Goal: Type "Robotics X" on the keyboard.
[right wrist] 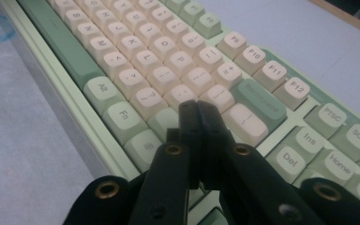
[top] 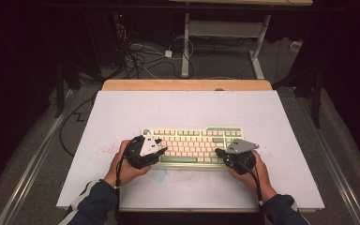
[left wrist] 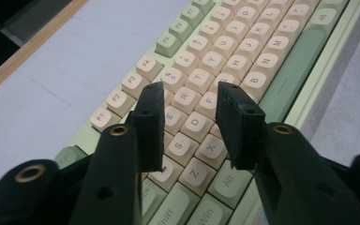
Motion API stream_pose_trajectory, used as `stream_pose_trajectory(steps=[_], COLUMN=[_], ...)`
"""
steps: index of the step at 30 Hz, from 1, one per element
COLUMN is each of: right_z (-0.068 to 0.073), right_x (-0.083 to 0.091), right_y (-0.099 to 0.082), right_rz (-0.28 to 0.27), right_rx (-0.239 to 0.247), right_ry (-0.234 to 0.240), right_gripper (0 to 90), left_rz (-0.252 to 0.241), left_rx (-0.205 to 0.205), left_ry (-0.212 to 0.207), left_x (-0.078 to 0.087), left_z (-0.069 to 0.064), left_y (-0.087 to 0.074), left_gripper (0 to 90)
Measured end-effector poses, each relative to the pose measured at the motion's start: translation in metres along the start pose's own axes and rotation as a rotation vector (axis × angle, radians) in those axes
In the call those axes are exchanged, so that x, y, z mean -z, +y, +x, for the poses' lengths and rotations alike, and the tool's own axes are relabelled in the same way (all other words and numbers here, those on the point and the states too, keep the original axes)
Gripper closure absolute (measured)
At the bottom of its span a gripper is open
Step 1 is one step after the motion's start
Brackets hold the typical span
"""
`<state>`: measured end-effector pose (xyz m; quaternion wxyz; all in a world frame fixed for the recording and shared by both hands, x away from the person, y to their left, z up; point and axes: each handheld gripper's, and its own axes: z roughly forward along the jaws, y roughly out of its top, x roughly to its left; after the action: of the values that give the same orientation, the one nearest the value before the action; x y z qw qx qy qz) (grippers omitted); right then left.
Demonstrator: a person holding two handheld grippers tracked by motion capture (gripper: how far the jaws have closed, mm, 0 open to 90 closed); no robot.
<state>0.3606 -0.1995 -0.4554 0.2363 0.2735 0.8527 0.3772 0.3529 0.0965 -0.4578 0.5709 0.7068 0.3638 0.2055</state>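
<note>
A: So, where is the keyboard [top: 193, 145] lying now?

B: It is lying flat on the bench [top: 122, 112], near the front edge, between the two hands.

A: And what is the left hand-held gripper [left wrist: 190, 124] doing?

B: It is hovering over the letter keys at the left side, around D and F. Its jaws are standing partly apart, and nothing is between them; they are holding nothing.

A: And the right hand-held gripper [right wrist: 198, 112]?

B: Its jaws are pressed together, empty, with the tips pointing at the keys near the right end of the letter rows.

A: Which step is this, you think?

B: I am judging that key pressing is going on. The next move is probably asking for a small, straight push down on one key, without touching its neighbours.
</note>
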Motion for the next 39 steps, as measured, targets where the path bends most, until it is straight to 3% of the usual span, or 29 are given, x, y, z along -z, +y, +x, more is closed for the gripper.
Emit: stream_pose_trajectory(steps=[8,12,18,20,25,28,33,39], right_z=[-0.001,-0.002,-0.003,-0.003,-0.001,0.000,0.002,0.005], right_x=[0.006,0.009,0.010,0.009,0.004,0.003,0.002,-0.002], right_y=[0.003,0.004,0.005,0.005,0.005,0.005,0.006,0.009], right_rz=[-0.036,-0.060,-0.080,-0.079,-0.076,-0.081,-0.086,-0.090], right_rx=[-0.009,-0.027,-0.043,-0.044,-0.065,-0.073,-0.060,-0.027], right_ry=[-0.007,-0.021,-0.060,-0.076,-0.175,-0.207,-0.190,-0.193], right_gripper=[86.5,76.1,53.2,41.2,18.4,16.5,16.4,17.2], left_rz=[-0.043,-0.047,-0.057,-0.059,-0.056,-0.058,-0.044,-0.056], left_rx=[0.001,0.008,0.010,0.019,0.012,0.012,-0.009,-0.025], left_ry=[0.041,0.059,0.068,0.066,0.060,0.052,0.036,0.052], left_x=[-0.001,-0.003,-0.006,-0.007,-0.007,-0.007,-0.009,-0.013], left_z=[0.001,0.001,0.001,0.001,-0.001,-0.002,-0.004,-0.002], left_y=[0.000,-0.001,-0.002,-0.003,-0.005,-0.005,-0.007,-0.007], left_gripper=[43.3,33.6,22.2,19.8,17.2,16.2,18.7,17.5])
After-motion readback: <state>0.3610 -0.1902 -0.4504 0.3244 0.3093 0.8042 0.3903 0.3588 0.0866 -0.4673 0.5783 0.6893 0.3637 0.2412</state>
